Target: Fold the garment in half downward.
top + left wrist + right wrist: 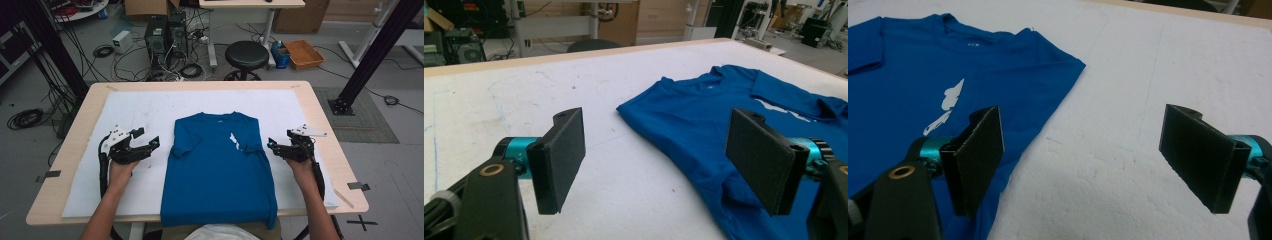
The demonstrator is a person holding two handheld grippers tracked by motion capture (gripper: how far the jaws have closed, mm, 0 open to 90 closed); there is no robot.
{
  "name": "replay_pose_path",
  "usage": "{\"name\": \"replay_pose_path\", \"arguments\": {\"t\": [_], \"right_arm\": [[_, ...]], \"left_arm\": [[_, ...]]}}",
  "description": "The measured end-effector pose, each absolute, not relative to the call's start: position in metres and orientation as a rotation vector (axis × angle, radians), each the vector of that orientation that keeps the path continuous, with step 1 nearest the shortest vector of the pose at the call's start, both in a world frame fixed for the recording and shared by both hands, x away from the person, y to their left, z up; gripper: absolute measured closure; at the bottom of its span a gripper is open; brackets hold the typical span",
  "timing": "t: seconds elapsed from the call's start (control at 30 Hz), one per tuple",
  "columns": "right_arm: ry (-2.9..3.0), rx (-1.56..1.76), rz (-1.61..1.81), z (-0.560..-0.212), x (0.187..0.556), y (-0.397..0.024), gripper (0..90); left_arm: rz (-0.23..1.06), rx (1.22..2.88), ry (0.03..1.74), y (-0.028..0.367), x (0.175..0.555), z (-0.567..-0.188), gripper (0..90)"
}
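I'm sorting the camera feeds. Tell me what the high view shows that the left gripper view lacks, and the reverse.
High view alone: both forearms, the right claw beside the shirt's sleeve, the stool and the cables on the floor. Left gripper view alone: the left claw close up, its black pads wide apart with nothing between them. Both: the blue T-shirt lying flat on the white table cover.

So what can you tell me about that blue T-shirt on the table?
The blue T-shirt looks like soft knit cloth with a white print on the chest. It lies flat, both short sleeves folded inward, collar at the far end, hem hanging over the near edge of the white sheet. Nothing grips it.
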State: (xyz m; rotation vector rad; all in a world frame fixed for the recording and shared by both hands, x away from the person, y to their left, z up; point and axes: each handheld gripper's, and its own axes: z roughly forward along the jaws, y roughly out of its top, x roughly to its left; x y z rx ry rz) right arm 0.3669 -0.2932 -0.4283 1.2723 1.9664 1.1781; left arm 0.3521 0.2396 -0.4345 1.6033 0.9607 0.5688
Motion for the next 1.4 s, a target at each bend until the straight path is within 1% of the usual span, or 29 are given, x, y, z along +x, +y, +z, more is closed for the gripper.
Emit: {"name": "replay_pose_path", "arguments": {"t": [0.3, 0.43, 0.47, 0.53, 0.57, 0.73, 0.77, 0.83, 0.87, 0.97, 1.0, 1.03, 1.07, 1.17, 1.2, 1.23, 1.27, 1.3, 1.33, 1.4], "right_arm": [[1.978, 1.291, 1.184, -0.429, 0.37, -0.291, 17.5], [2.004, 1.285, 1.194, -0.429, 0.371, -0.287, 17.6], [2.004, 1.285, 1.194, -0.429, 0.371, -0.287, 17.6], [2.025, 1.291, 1.193, -0.429, 0.373, -0.284, 17.7], [2.025, 1.291, 1.193, -0.429, 0.373, -0.284, 17.7], [2.053, 1.287, 1.191, -0.429, 0.376, -0.279, 17.8], [2.067, 1.283, 1.186, -0.43, 0.375, -0.276, 17.9], [2.077, 1.279, 1.182, -0.43, 0.375, -0.275, 18.0], [2.08, 1.279, 1.181, -0.43, 0.375, -0.275, 18.1], [2.082, 1.283, 1.181, -0.431, 0.376, -0.275, 18.5], [2.086, 1.288, 1.181, -0.431, 0.377, -0.275, 21.2], [2.086, 1.288, 1.181, -0.431, 0.377, -0.275, 21.2], [2.117, 1.3, 1.175, -0.43, 0.379, -0.275, 26.7], [2.114, 1.299, 1.168, -0.43, 0.383, -0.275, 26.7], [2.111, 1.334, 1.148, -0.43, 0.389, -0.274, 26.7], [2.111, 1.338, 1.14, -0.43, 0.393, -0.274, 26.7], [2.111, 1.338, 1.14, -0.43, 0.393, -0.274, 26.7], [2.111, 1.37, 1.11, -0.43, 0.403, -0.271, 26.7], [2.111, 1.37, 1.11, -0.43, 0.403, -0.271, 26.7], [2.109, 1.392, 1.088, -0.429, 0.413, -0.267, 26.8]], "left_arm": [[0.543, 1.689, 1.028, 0.228, 0.365, -0.432, 25.0], [0.517, 1.709, 1.087, 0.215, 0.387, -0.429, 25.7], [0.517, 1.709, 1.087, 0.215, 0.387, -0.429, 25.7], [0.509, 1.754, 1.111, 0.203, 0.404, -0.428, 26.2], [0.509, 1.754, 1.111, 0.203, 0.404, -0.428, 27.4], [0.517, 1.839, 1.148, 0.185, 0.431, -0.429, 30.2], [0.526, 1.866, 1.157, 0.18, 0.438, -0.429, 33.2], [0.539, 1.881, 1.167, 0.176, 0.443, -0.43, 35.9], [0.56, 1.923, 1.177, 0.171, 0.45, -0.431, 37.3], [0.585, 1.984, 1.189, 0.165, 0.457, -0.434, 39.3], [0.589, 1.995, 1.184, 0.164, 0.458, -0.436, 41.5], [0.589, 1.995, 1.184, 0.164, 0.458, -0.436, 45.0], [0.597, 2.007, 1.188, 0.162, 0.459, -0.439, 46.8], [0.579, 2.024, 1.212, 0.161, 0.462, -0.446, 48.8], [0.545, 2.004, 1.219, 0.162, 0.462, -0.447, 51.9], [0.545, 2.004, 1.219, 0.162, 0.462, -0.447, 55.1], [0.54, 2.009, 1.206, 0.162, 0.462, -0.447, 55.1], [0.534, 2.017, 1.19, 0.161, 0.461, -0.446, 64.5], [0.529, 2.026, 1.172, 0.159, 0.46, -0.446, 64.5], [0.538, 2.035, 1.149, 0.157, 0.459, -0.447, 73.0]]}}
